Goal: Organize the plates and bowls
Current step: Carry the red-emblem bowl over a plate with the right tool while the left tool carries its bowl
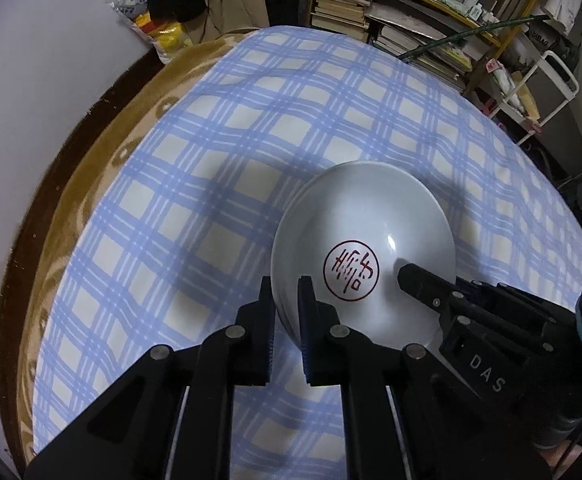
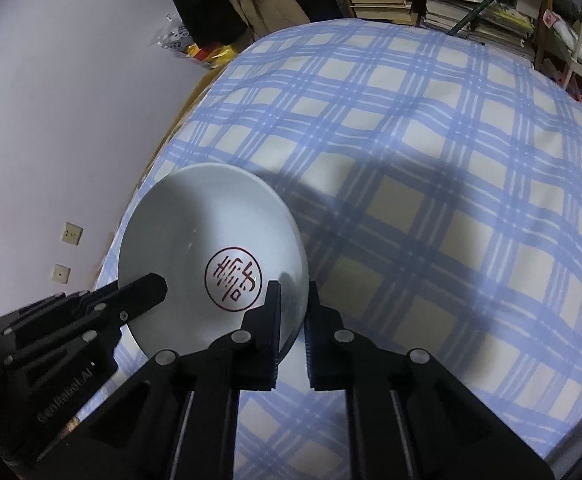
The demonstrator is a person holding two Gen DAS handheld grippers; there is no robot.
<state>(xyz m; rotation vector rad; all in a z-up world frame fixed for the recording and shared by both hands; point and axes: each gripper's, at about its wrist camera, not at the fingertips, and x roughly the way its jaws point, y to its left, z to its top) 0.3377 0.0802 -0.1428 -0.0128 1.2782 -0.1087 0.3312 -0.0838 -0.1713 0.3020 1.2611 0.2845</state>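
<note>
The left gripper [image 1: 285, 300] is nearly closed, its two black fingers clamped on the rim of a white bowl [image 1: 365, 240]: one finger outside the wall, the other inside. In the left wrist view that grip sits at the bowl's 7 o'clock edge. The right gripper [image 2: 293, 304] is likewise closed down on the same bowl [image 2: 195, 232], one finger inside and one outside the rim, at the bowl's 4 o'clock edge in the right wrist view. Each gripper shows in the other's camera, reaching in from the opposite side of the bowl.

The bowl is held by both grippers at once, over a blue-and-cream checked cloth [image 1: 251, 128]; whether its base touches the cloth cannot be told. Nothing lies in it; a red round stamp [image 1: 351, 270] with characters marks the inside bottom.

Farther off, at 12 to 2 o'clock in the left wrist view, shelves [image 1: 423, 28] carry stacked books. At 10 o'clock a printed plastic bag [image 1: 151, 24] rests against the pale wall [image 1: 43, 80].
</note>
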